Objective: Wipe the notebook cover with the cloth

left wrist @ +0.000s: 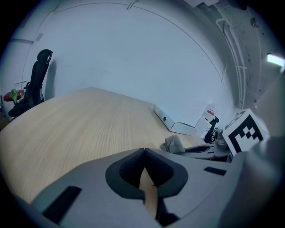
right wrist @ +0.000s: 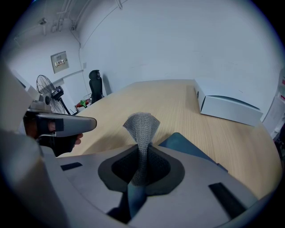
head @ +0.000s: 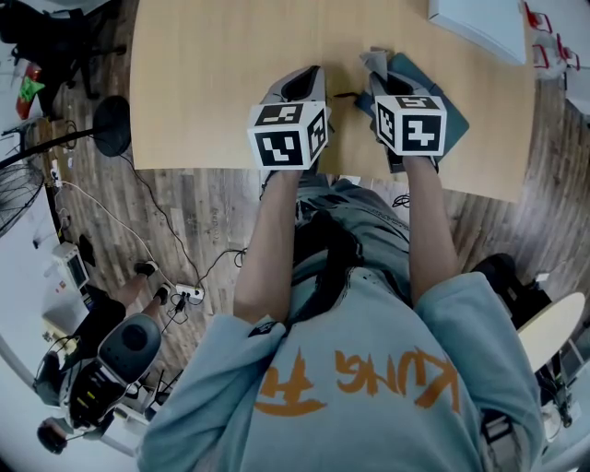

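A dark teal notebook (head: 454, 112) lies on the wooden table (head: 212, 83) near its front edge, mostly under my right gripper (head: 382, 81). That gripper is shut on a grey knitted cloth (right wrist: 141, 127), which sticks up from between the jaws above the notebook (right wrist: 189, 146). In the head view the cloth (head: 376, 62) shows just past the right gripper's tips. My left gripper (head: 306, 77) hovers beside it to the left, over bare table. Its jaws (left wrist: 144, 153) are shut with nothing between them. The left gripper view shows the cloth (left wrist: 173, 143) off to the right.
A white flat box (head: 479, 22) lies at the table's far right; it also shows as a box (right wrist: 228, 107) in the right gripper view. A black chair (left wrist: 38, 75) stands past the far left end. Cables, a fan and equipment lie on the floor to the left.
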`<act>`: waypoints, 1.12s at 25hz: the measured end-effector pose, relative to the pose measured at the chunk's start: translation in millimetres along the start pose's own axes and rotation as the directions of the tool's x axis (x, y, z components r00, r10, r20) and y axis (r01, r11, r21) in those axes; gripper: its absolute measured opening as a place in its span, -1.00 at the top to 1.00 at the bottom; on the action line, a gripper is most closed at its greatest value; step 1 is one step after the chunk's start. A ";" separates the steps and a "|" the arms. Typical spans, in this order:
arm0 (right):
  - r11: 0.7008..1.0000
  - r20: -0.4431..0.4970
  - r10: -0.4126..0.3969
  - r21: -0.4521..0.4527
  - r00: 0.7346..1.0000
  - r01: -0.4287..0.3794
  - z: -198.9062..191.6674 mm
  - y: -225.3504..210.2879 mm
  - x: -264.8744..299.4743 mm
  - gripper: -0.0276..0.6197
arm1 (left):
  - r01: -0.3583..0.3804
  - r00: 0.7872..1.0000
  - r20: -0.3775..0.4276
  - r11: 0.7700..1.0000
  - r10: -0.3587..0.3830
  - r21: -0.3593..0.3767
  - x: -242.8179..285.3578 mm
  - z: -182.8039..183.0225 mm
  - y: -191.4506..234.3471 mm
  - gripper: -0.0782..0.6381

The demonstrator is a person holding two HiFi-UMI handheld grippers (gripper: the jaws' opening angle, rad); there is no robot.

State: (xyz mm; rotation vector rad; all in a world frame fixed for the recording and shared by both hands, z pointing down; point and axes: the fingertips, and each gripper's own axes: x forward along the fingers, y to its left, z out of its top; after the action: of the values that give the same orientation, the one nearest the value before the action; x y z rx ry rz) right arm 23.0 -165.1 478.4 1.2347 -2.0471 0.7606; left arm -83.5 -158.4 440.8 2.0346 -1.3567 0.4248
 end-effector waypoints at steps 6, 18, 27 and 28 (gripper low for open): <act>1.000 -0.007 -0.009 -0.001 1.000 0.009 0.8 -0.7 1.6 0.82 | 0.001 1.000 0.000 1.000 -0.001 -0.002 0.2 1.6 3.0 0.73; 1.000 0.000 -0.024 0.013 1.000 0.024 -9.4 -6.5 -6.9 0.82 | 0.015 1.000 -0.001 1.000 -0.015 0.004 -2.1 -5.5 -7.0 0.73; 0.999 0.002 -0.034 0.022 0.999 0.034 -17.9 -12.0 -14.7 0.82 | 0.021 1.000 -0.003 1.000 -0.021 0.007 -5.1 -12.1 -14.7 0.73; 0.999 0.003 -0.035 0.023 0.999 0.035 -19.6 -12.9 -15.9 0.82 | 0.021 1.000 -0.004 1.000 -0.021 0.008 -5.6 -13.4 -16.1 0.73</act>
State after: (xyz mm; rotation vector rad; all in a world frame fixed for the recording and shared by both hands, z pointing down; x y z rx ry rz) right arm 44.8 -147.0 481.0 1.2817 -2.0197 0.7684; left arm -70.1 -141.4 442.0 2.0517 -1.3319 0.4250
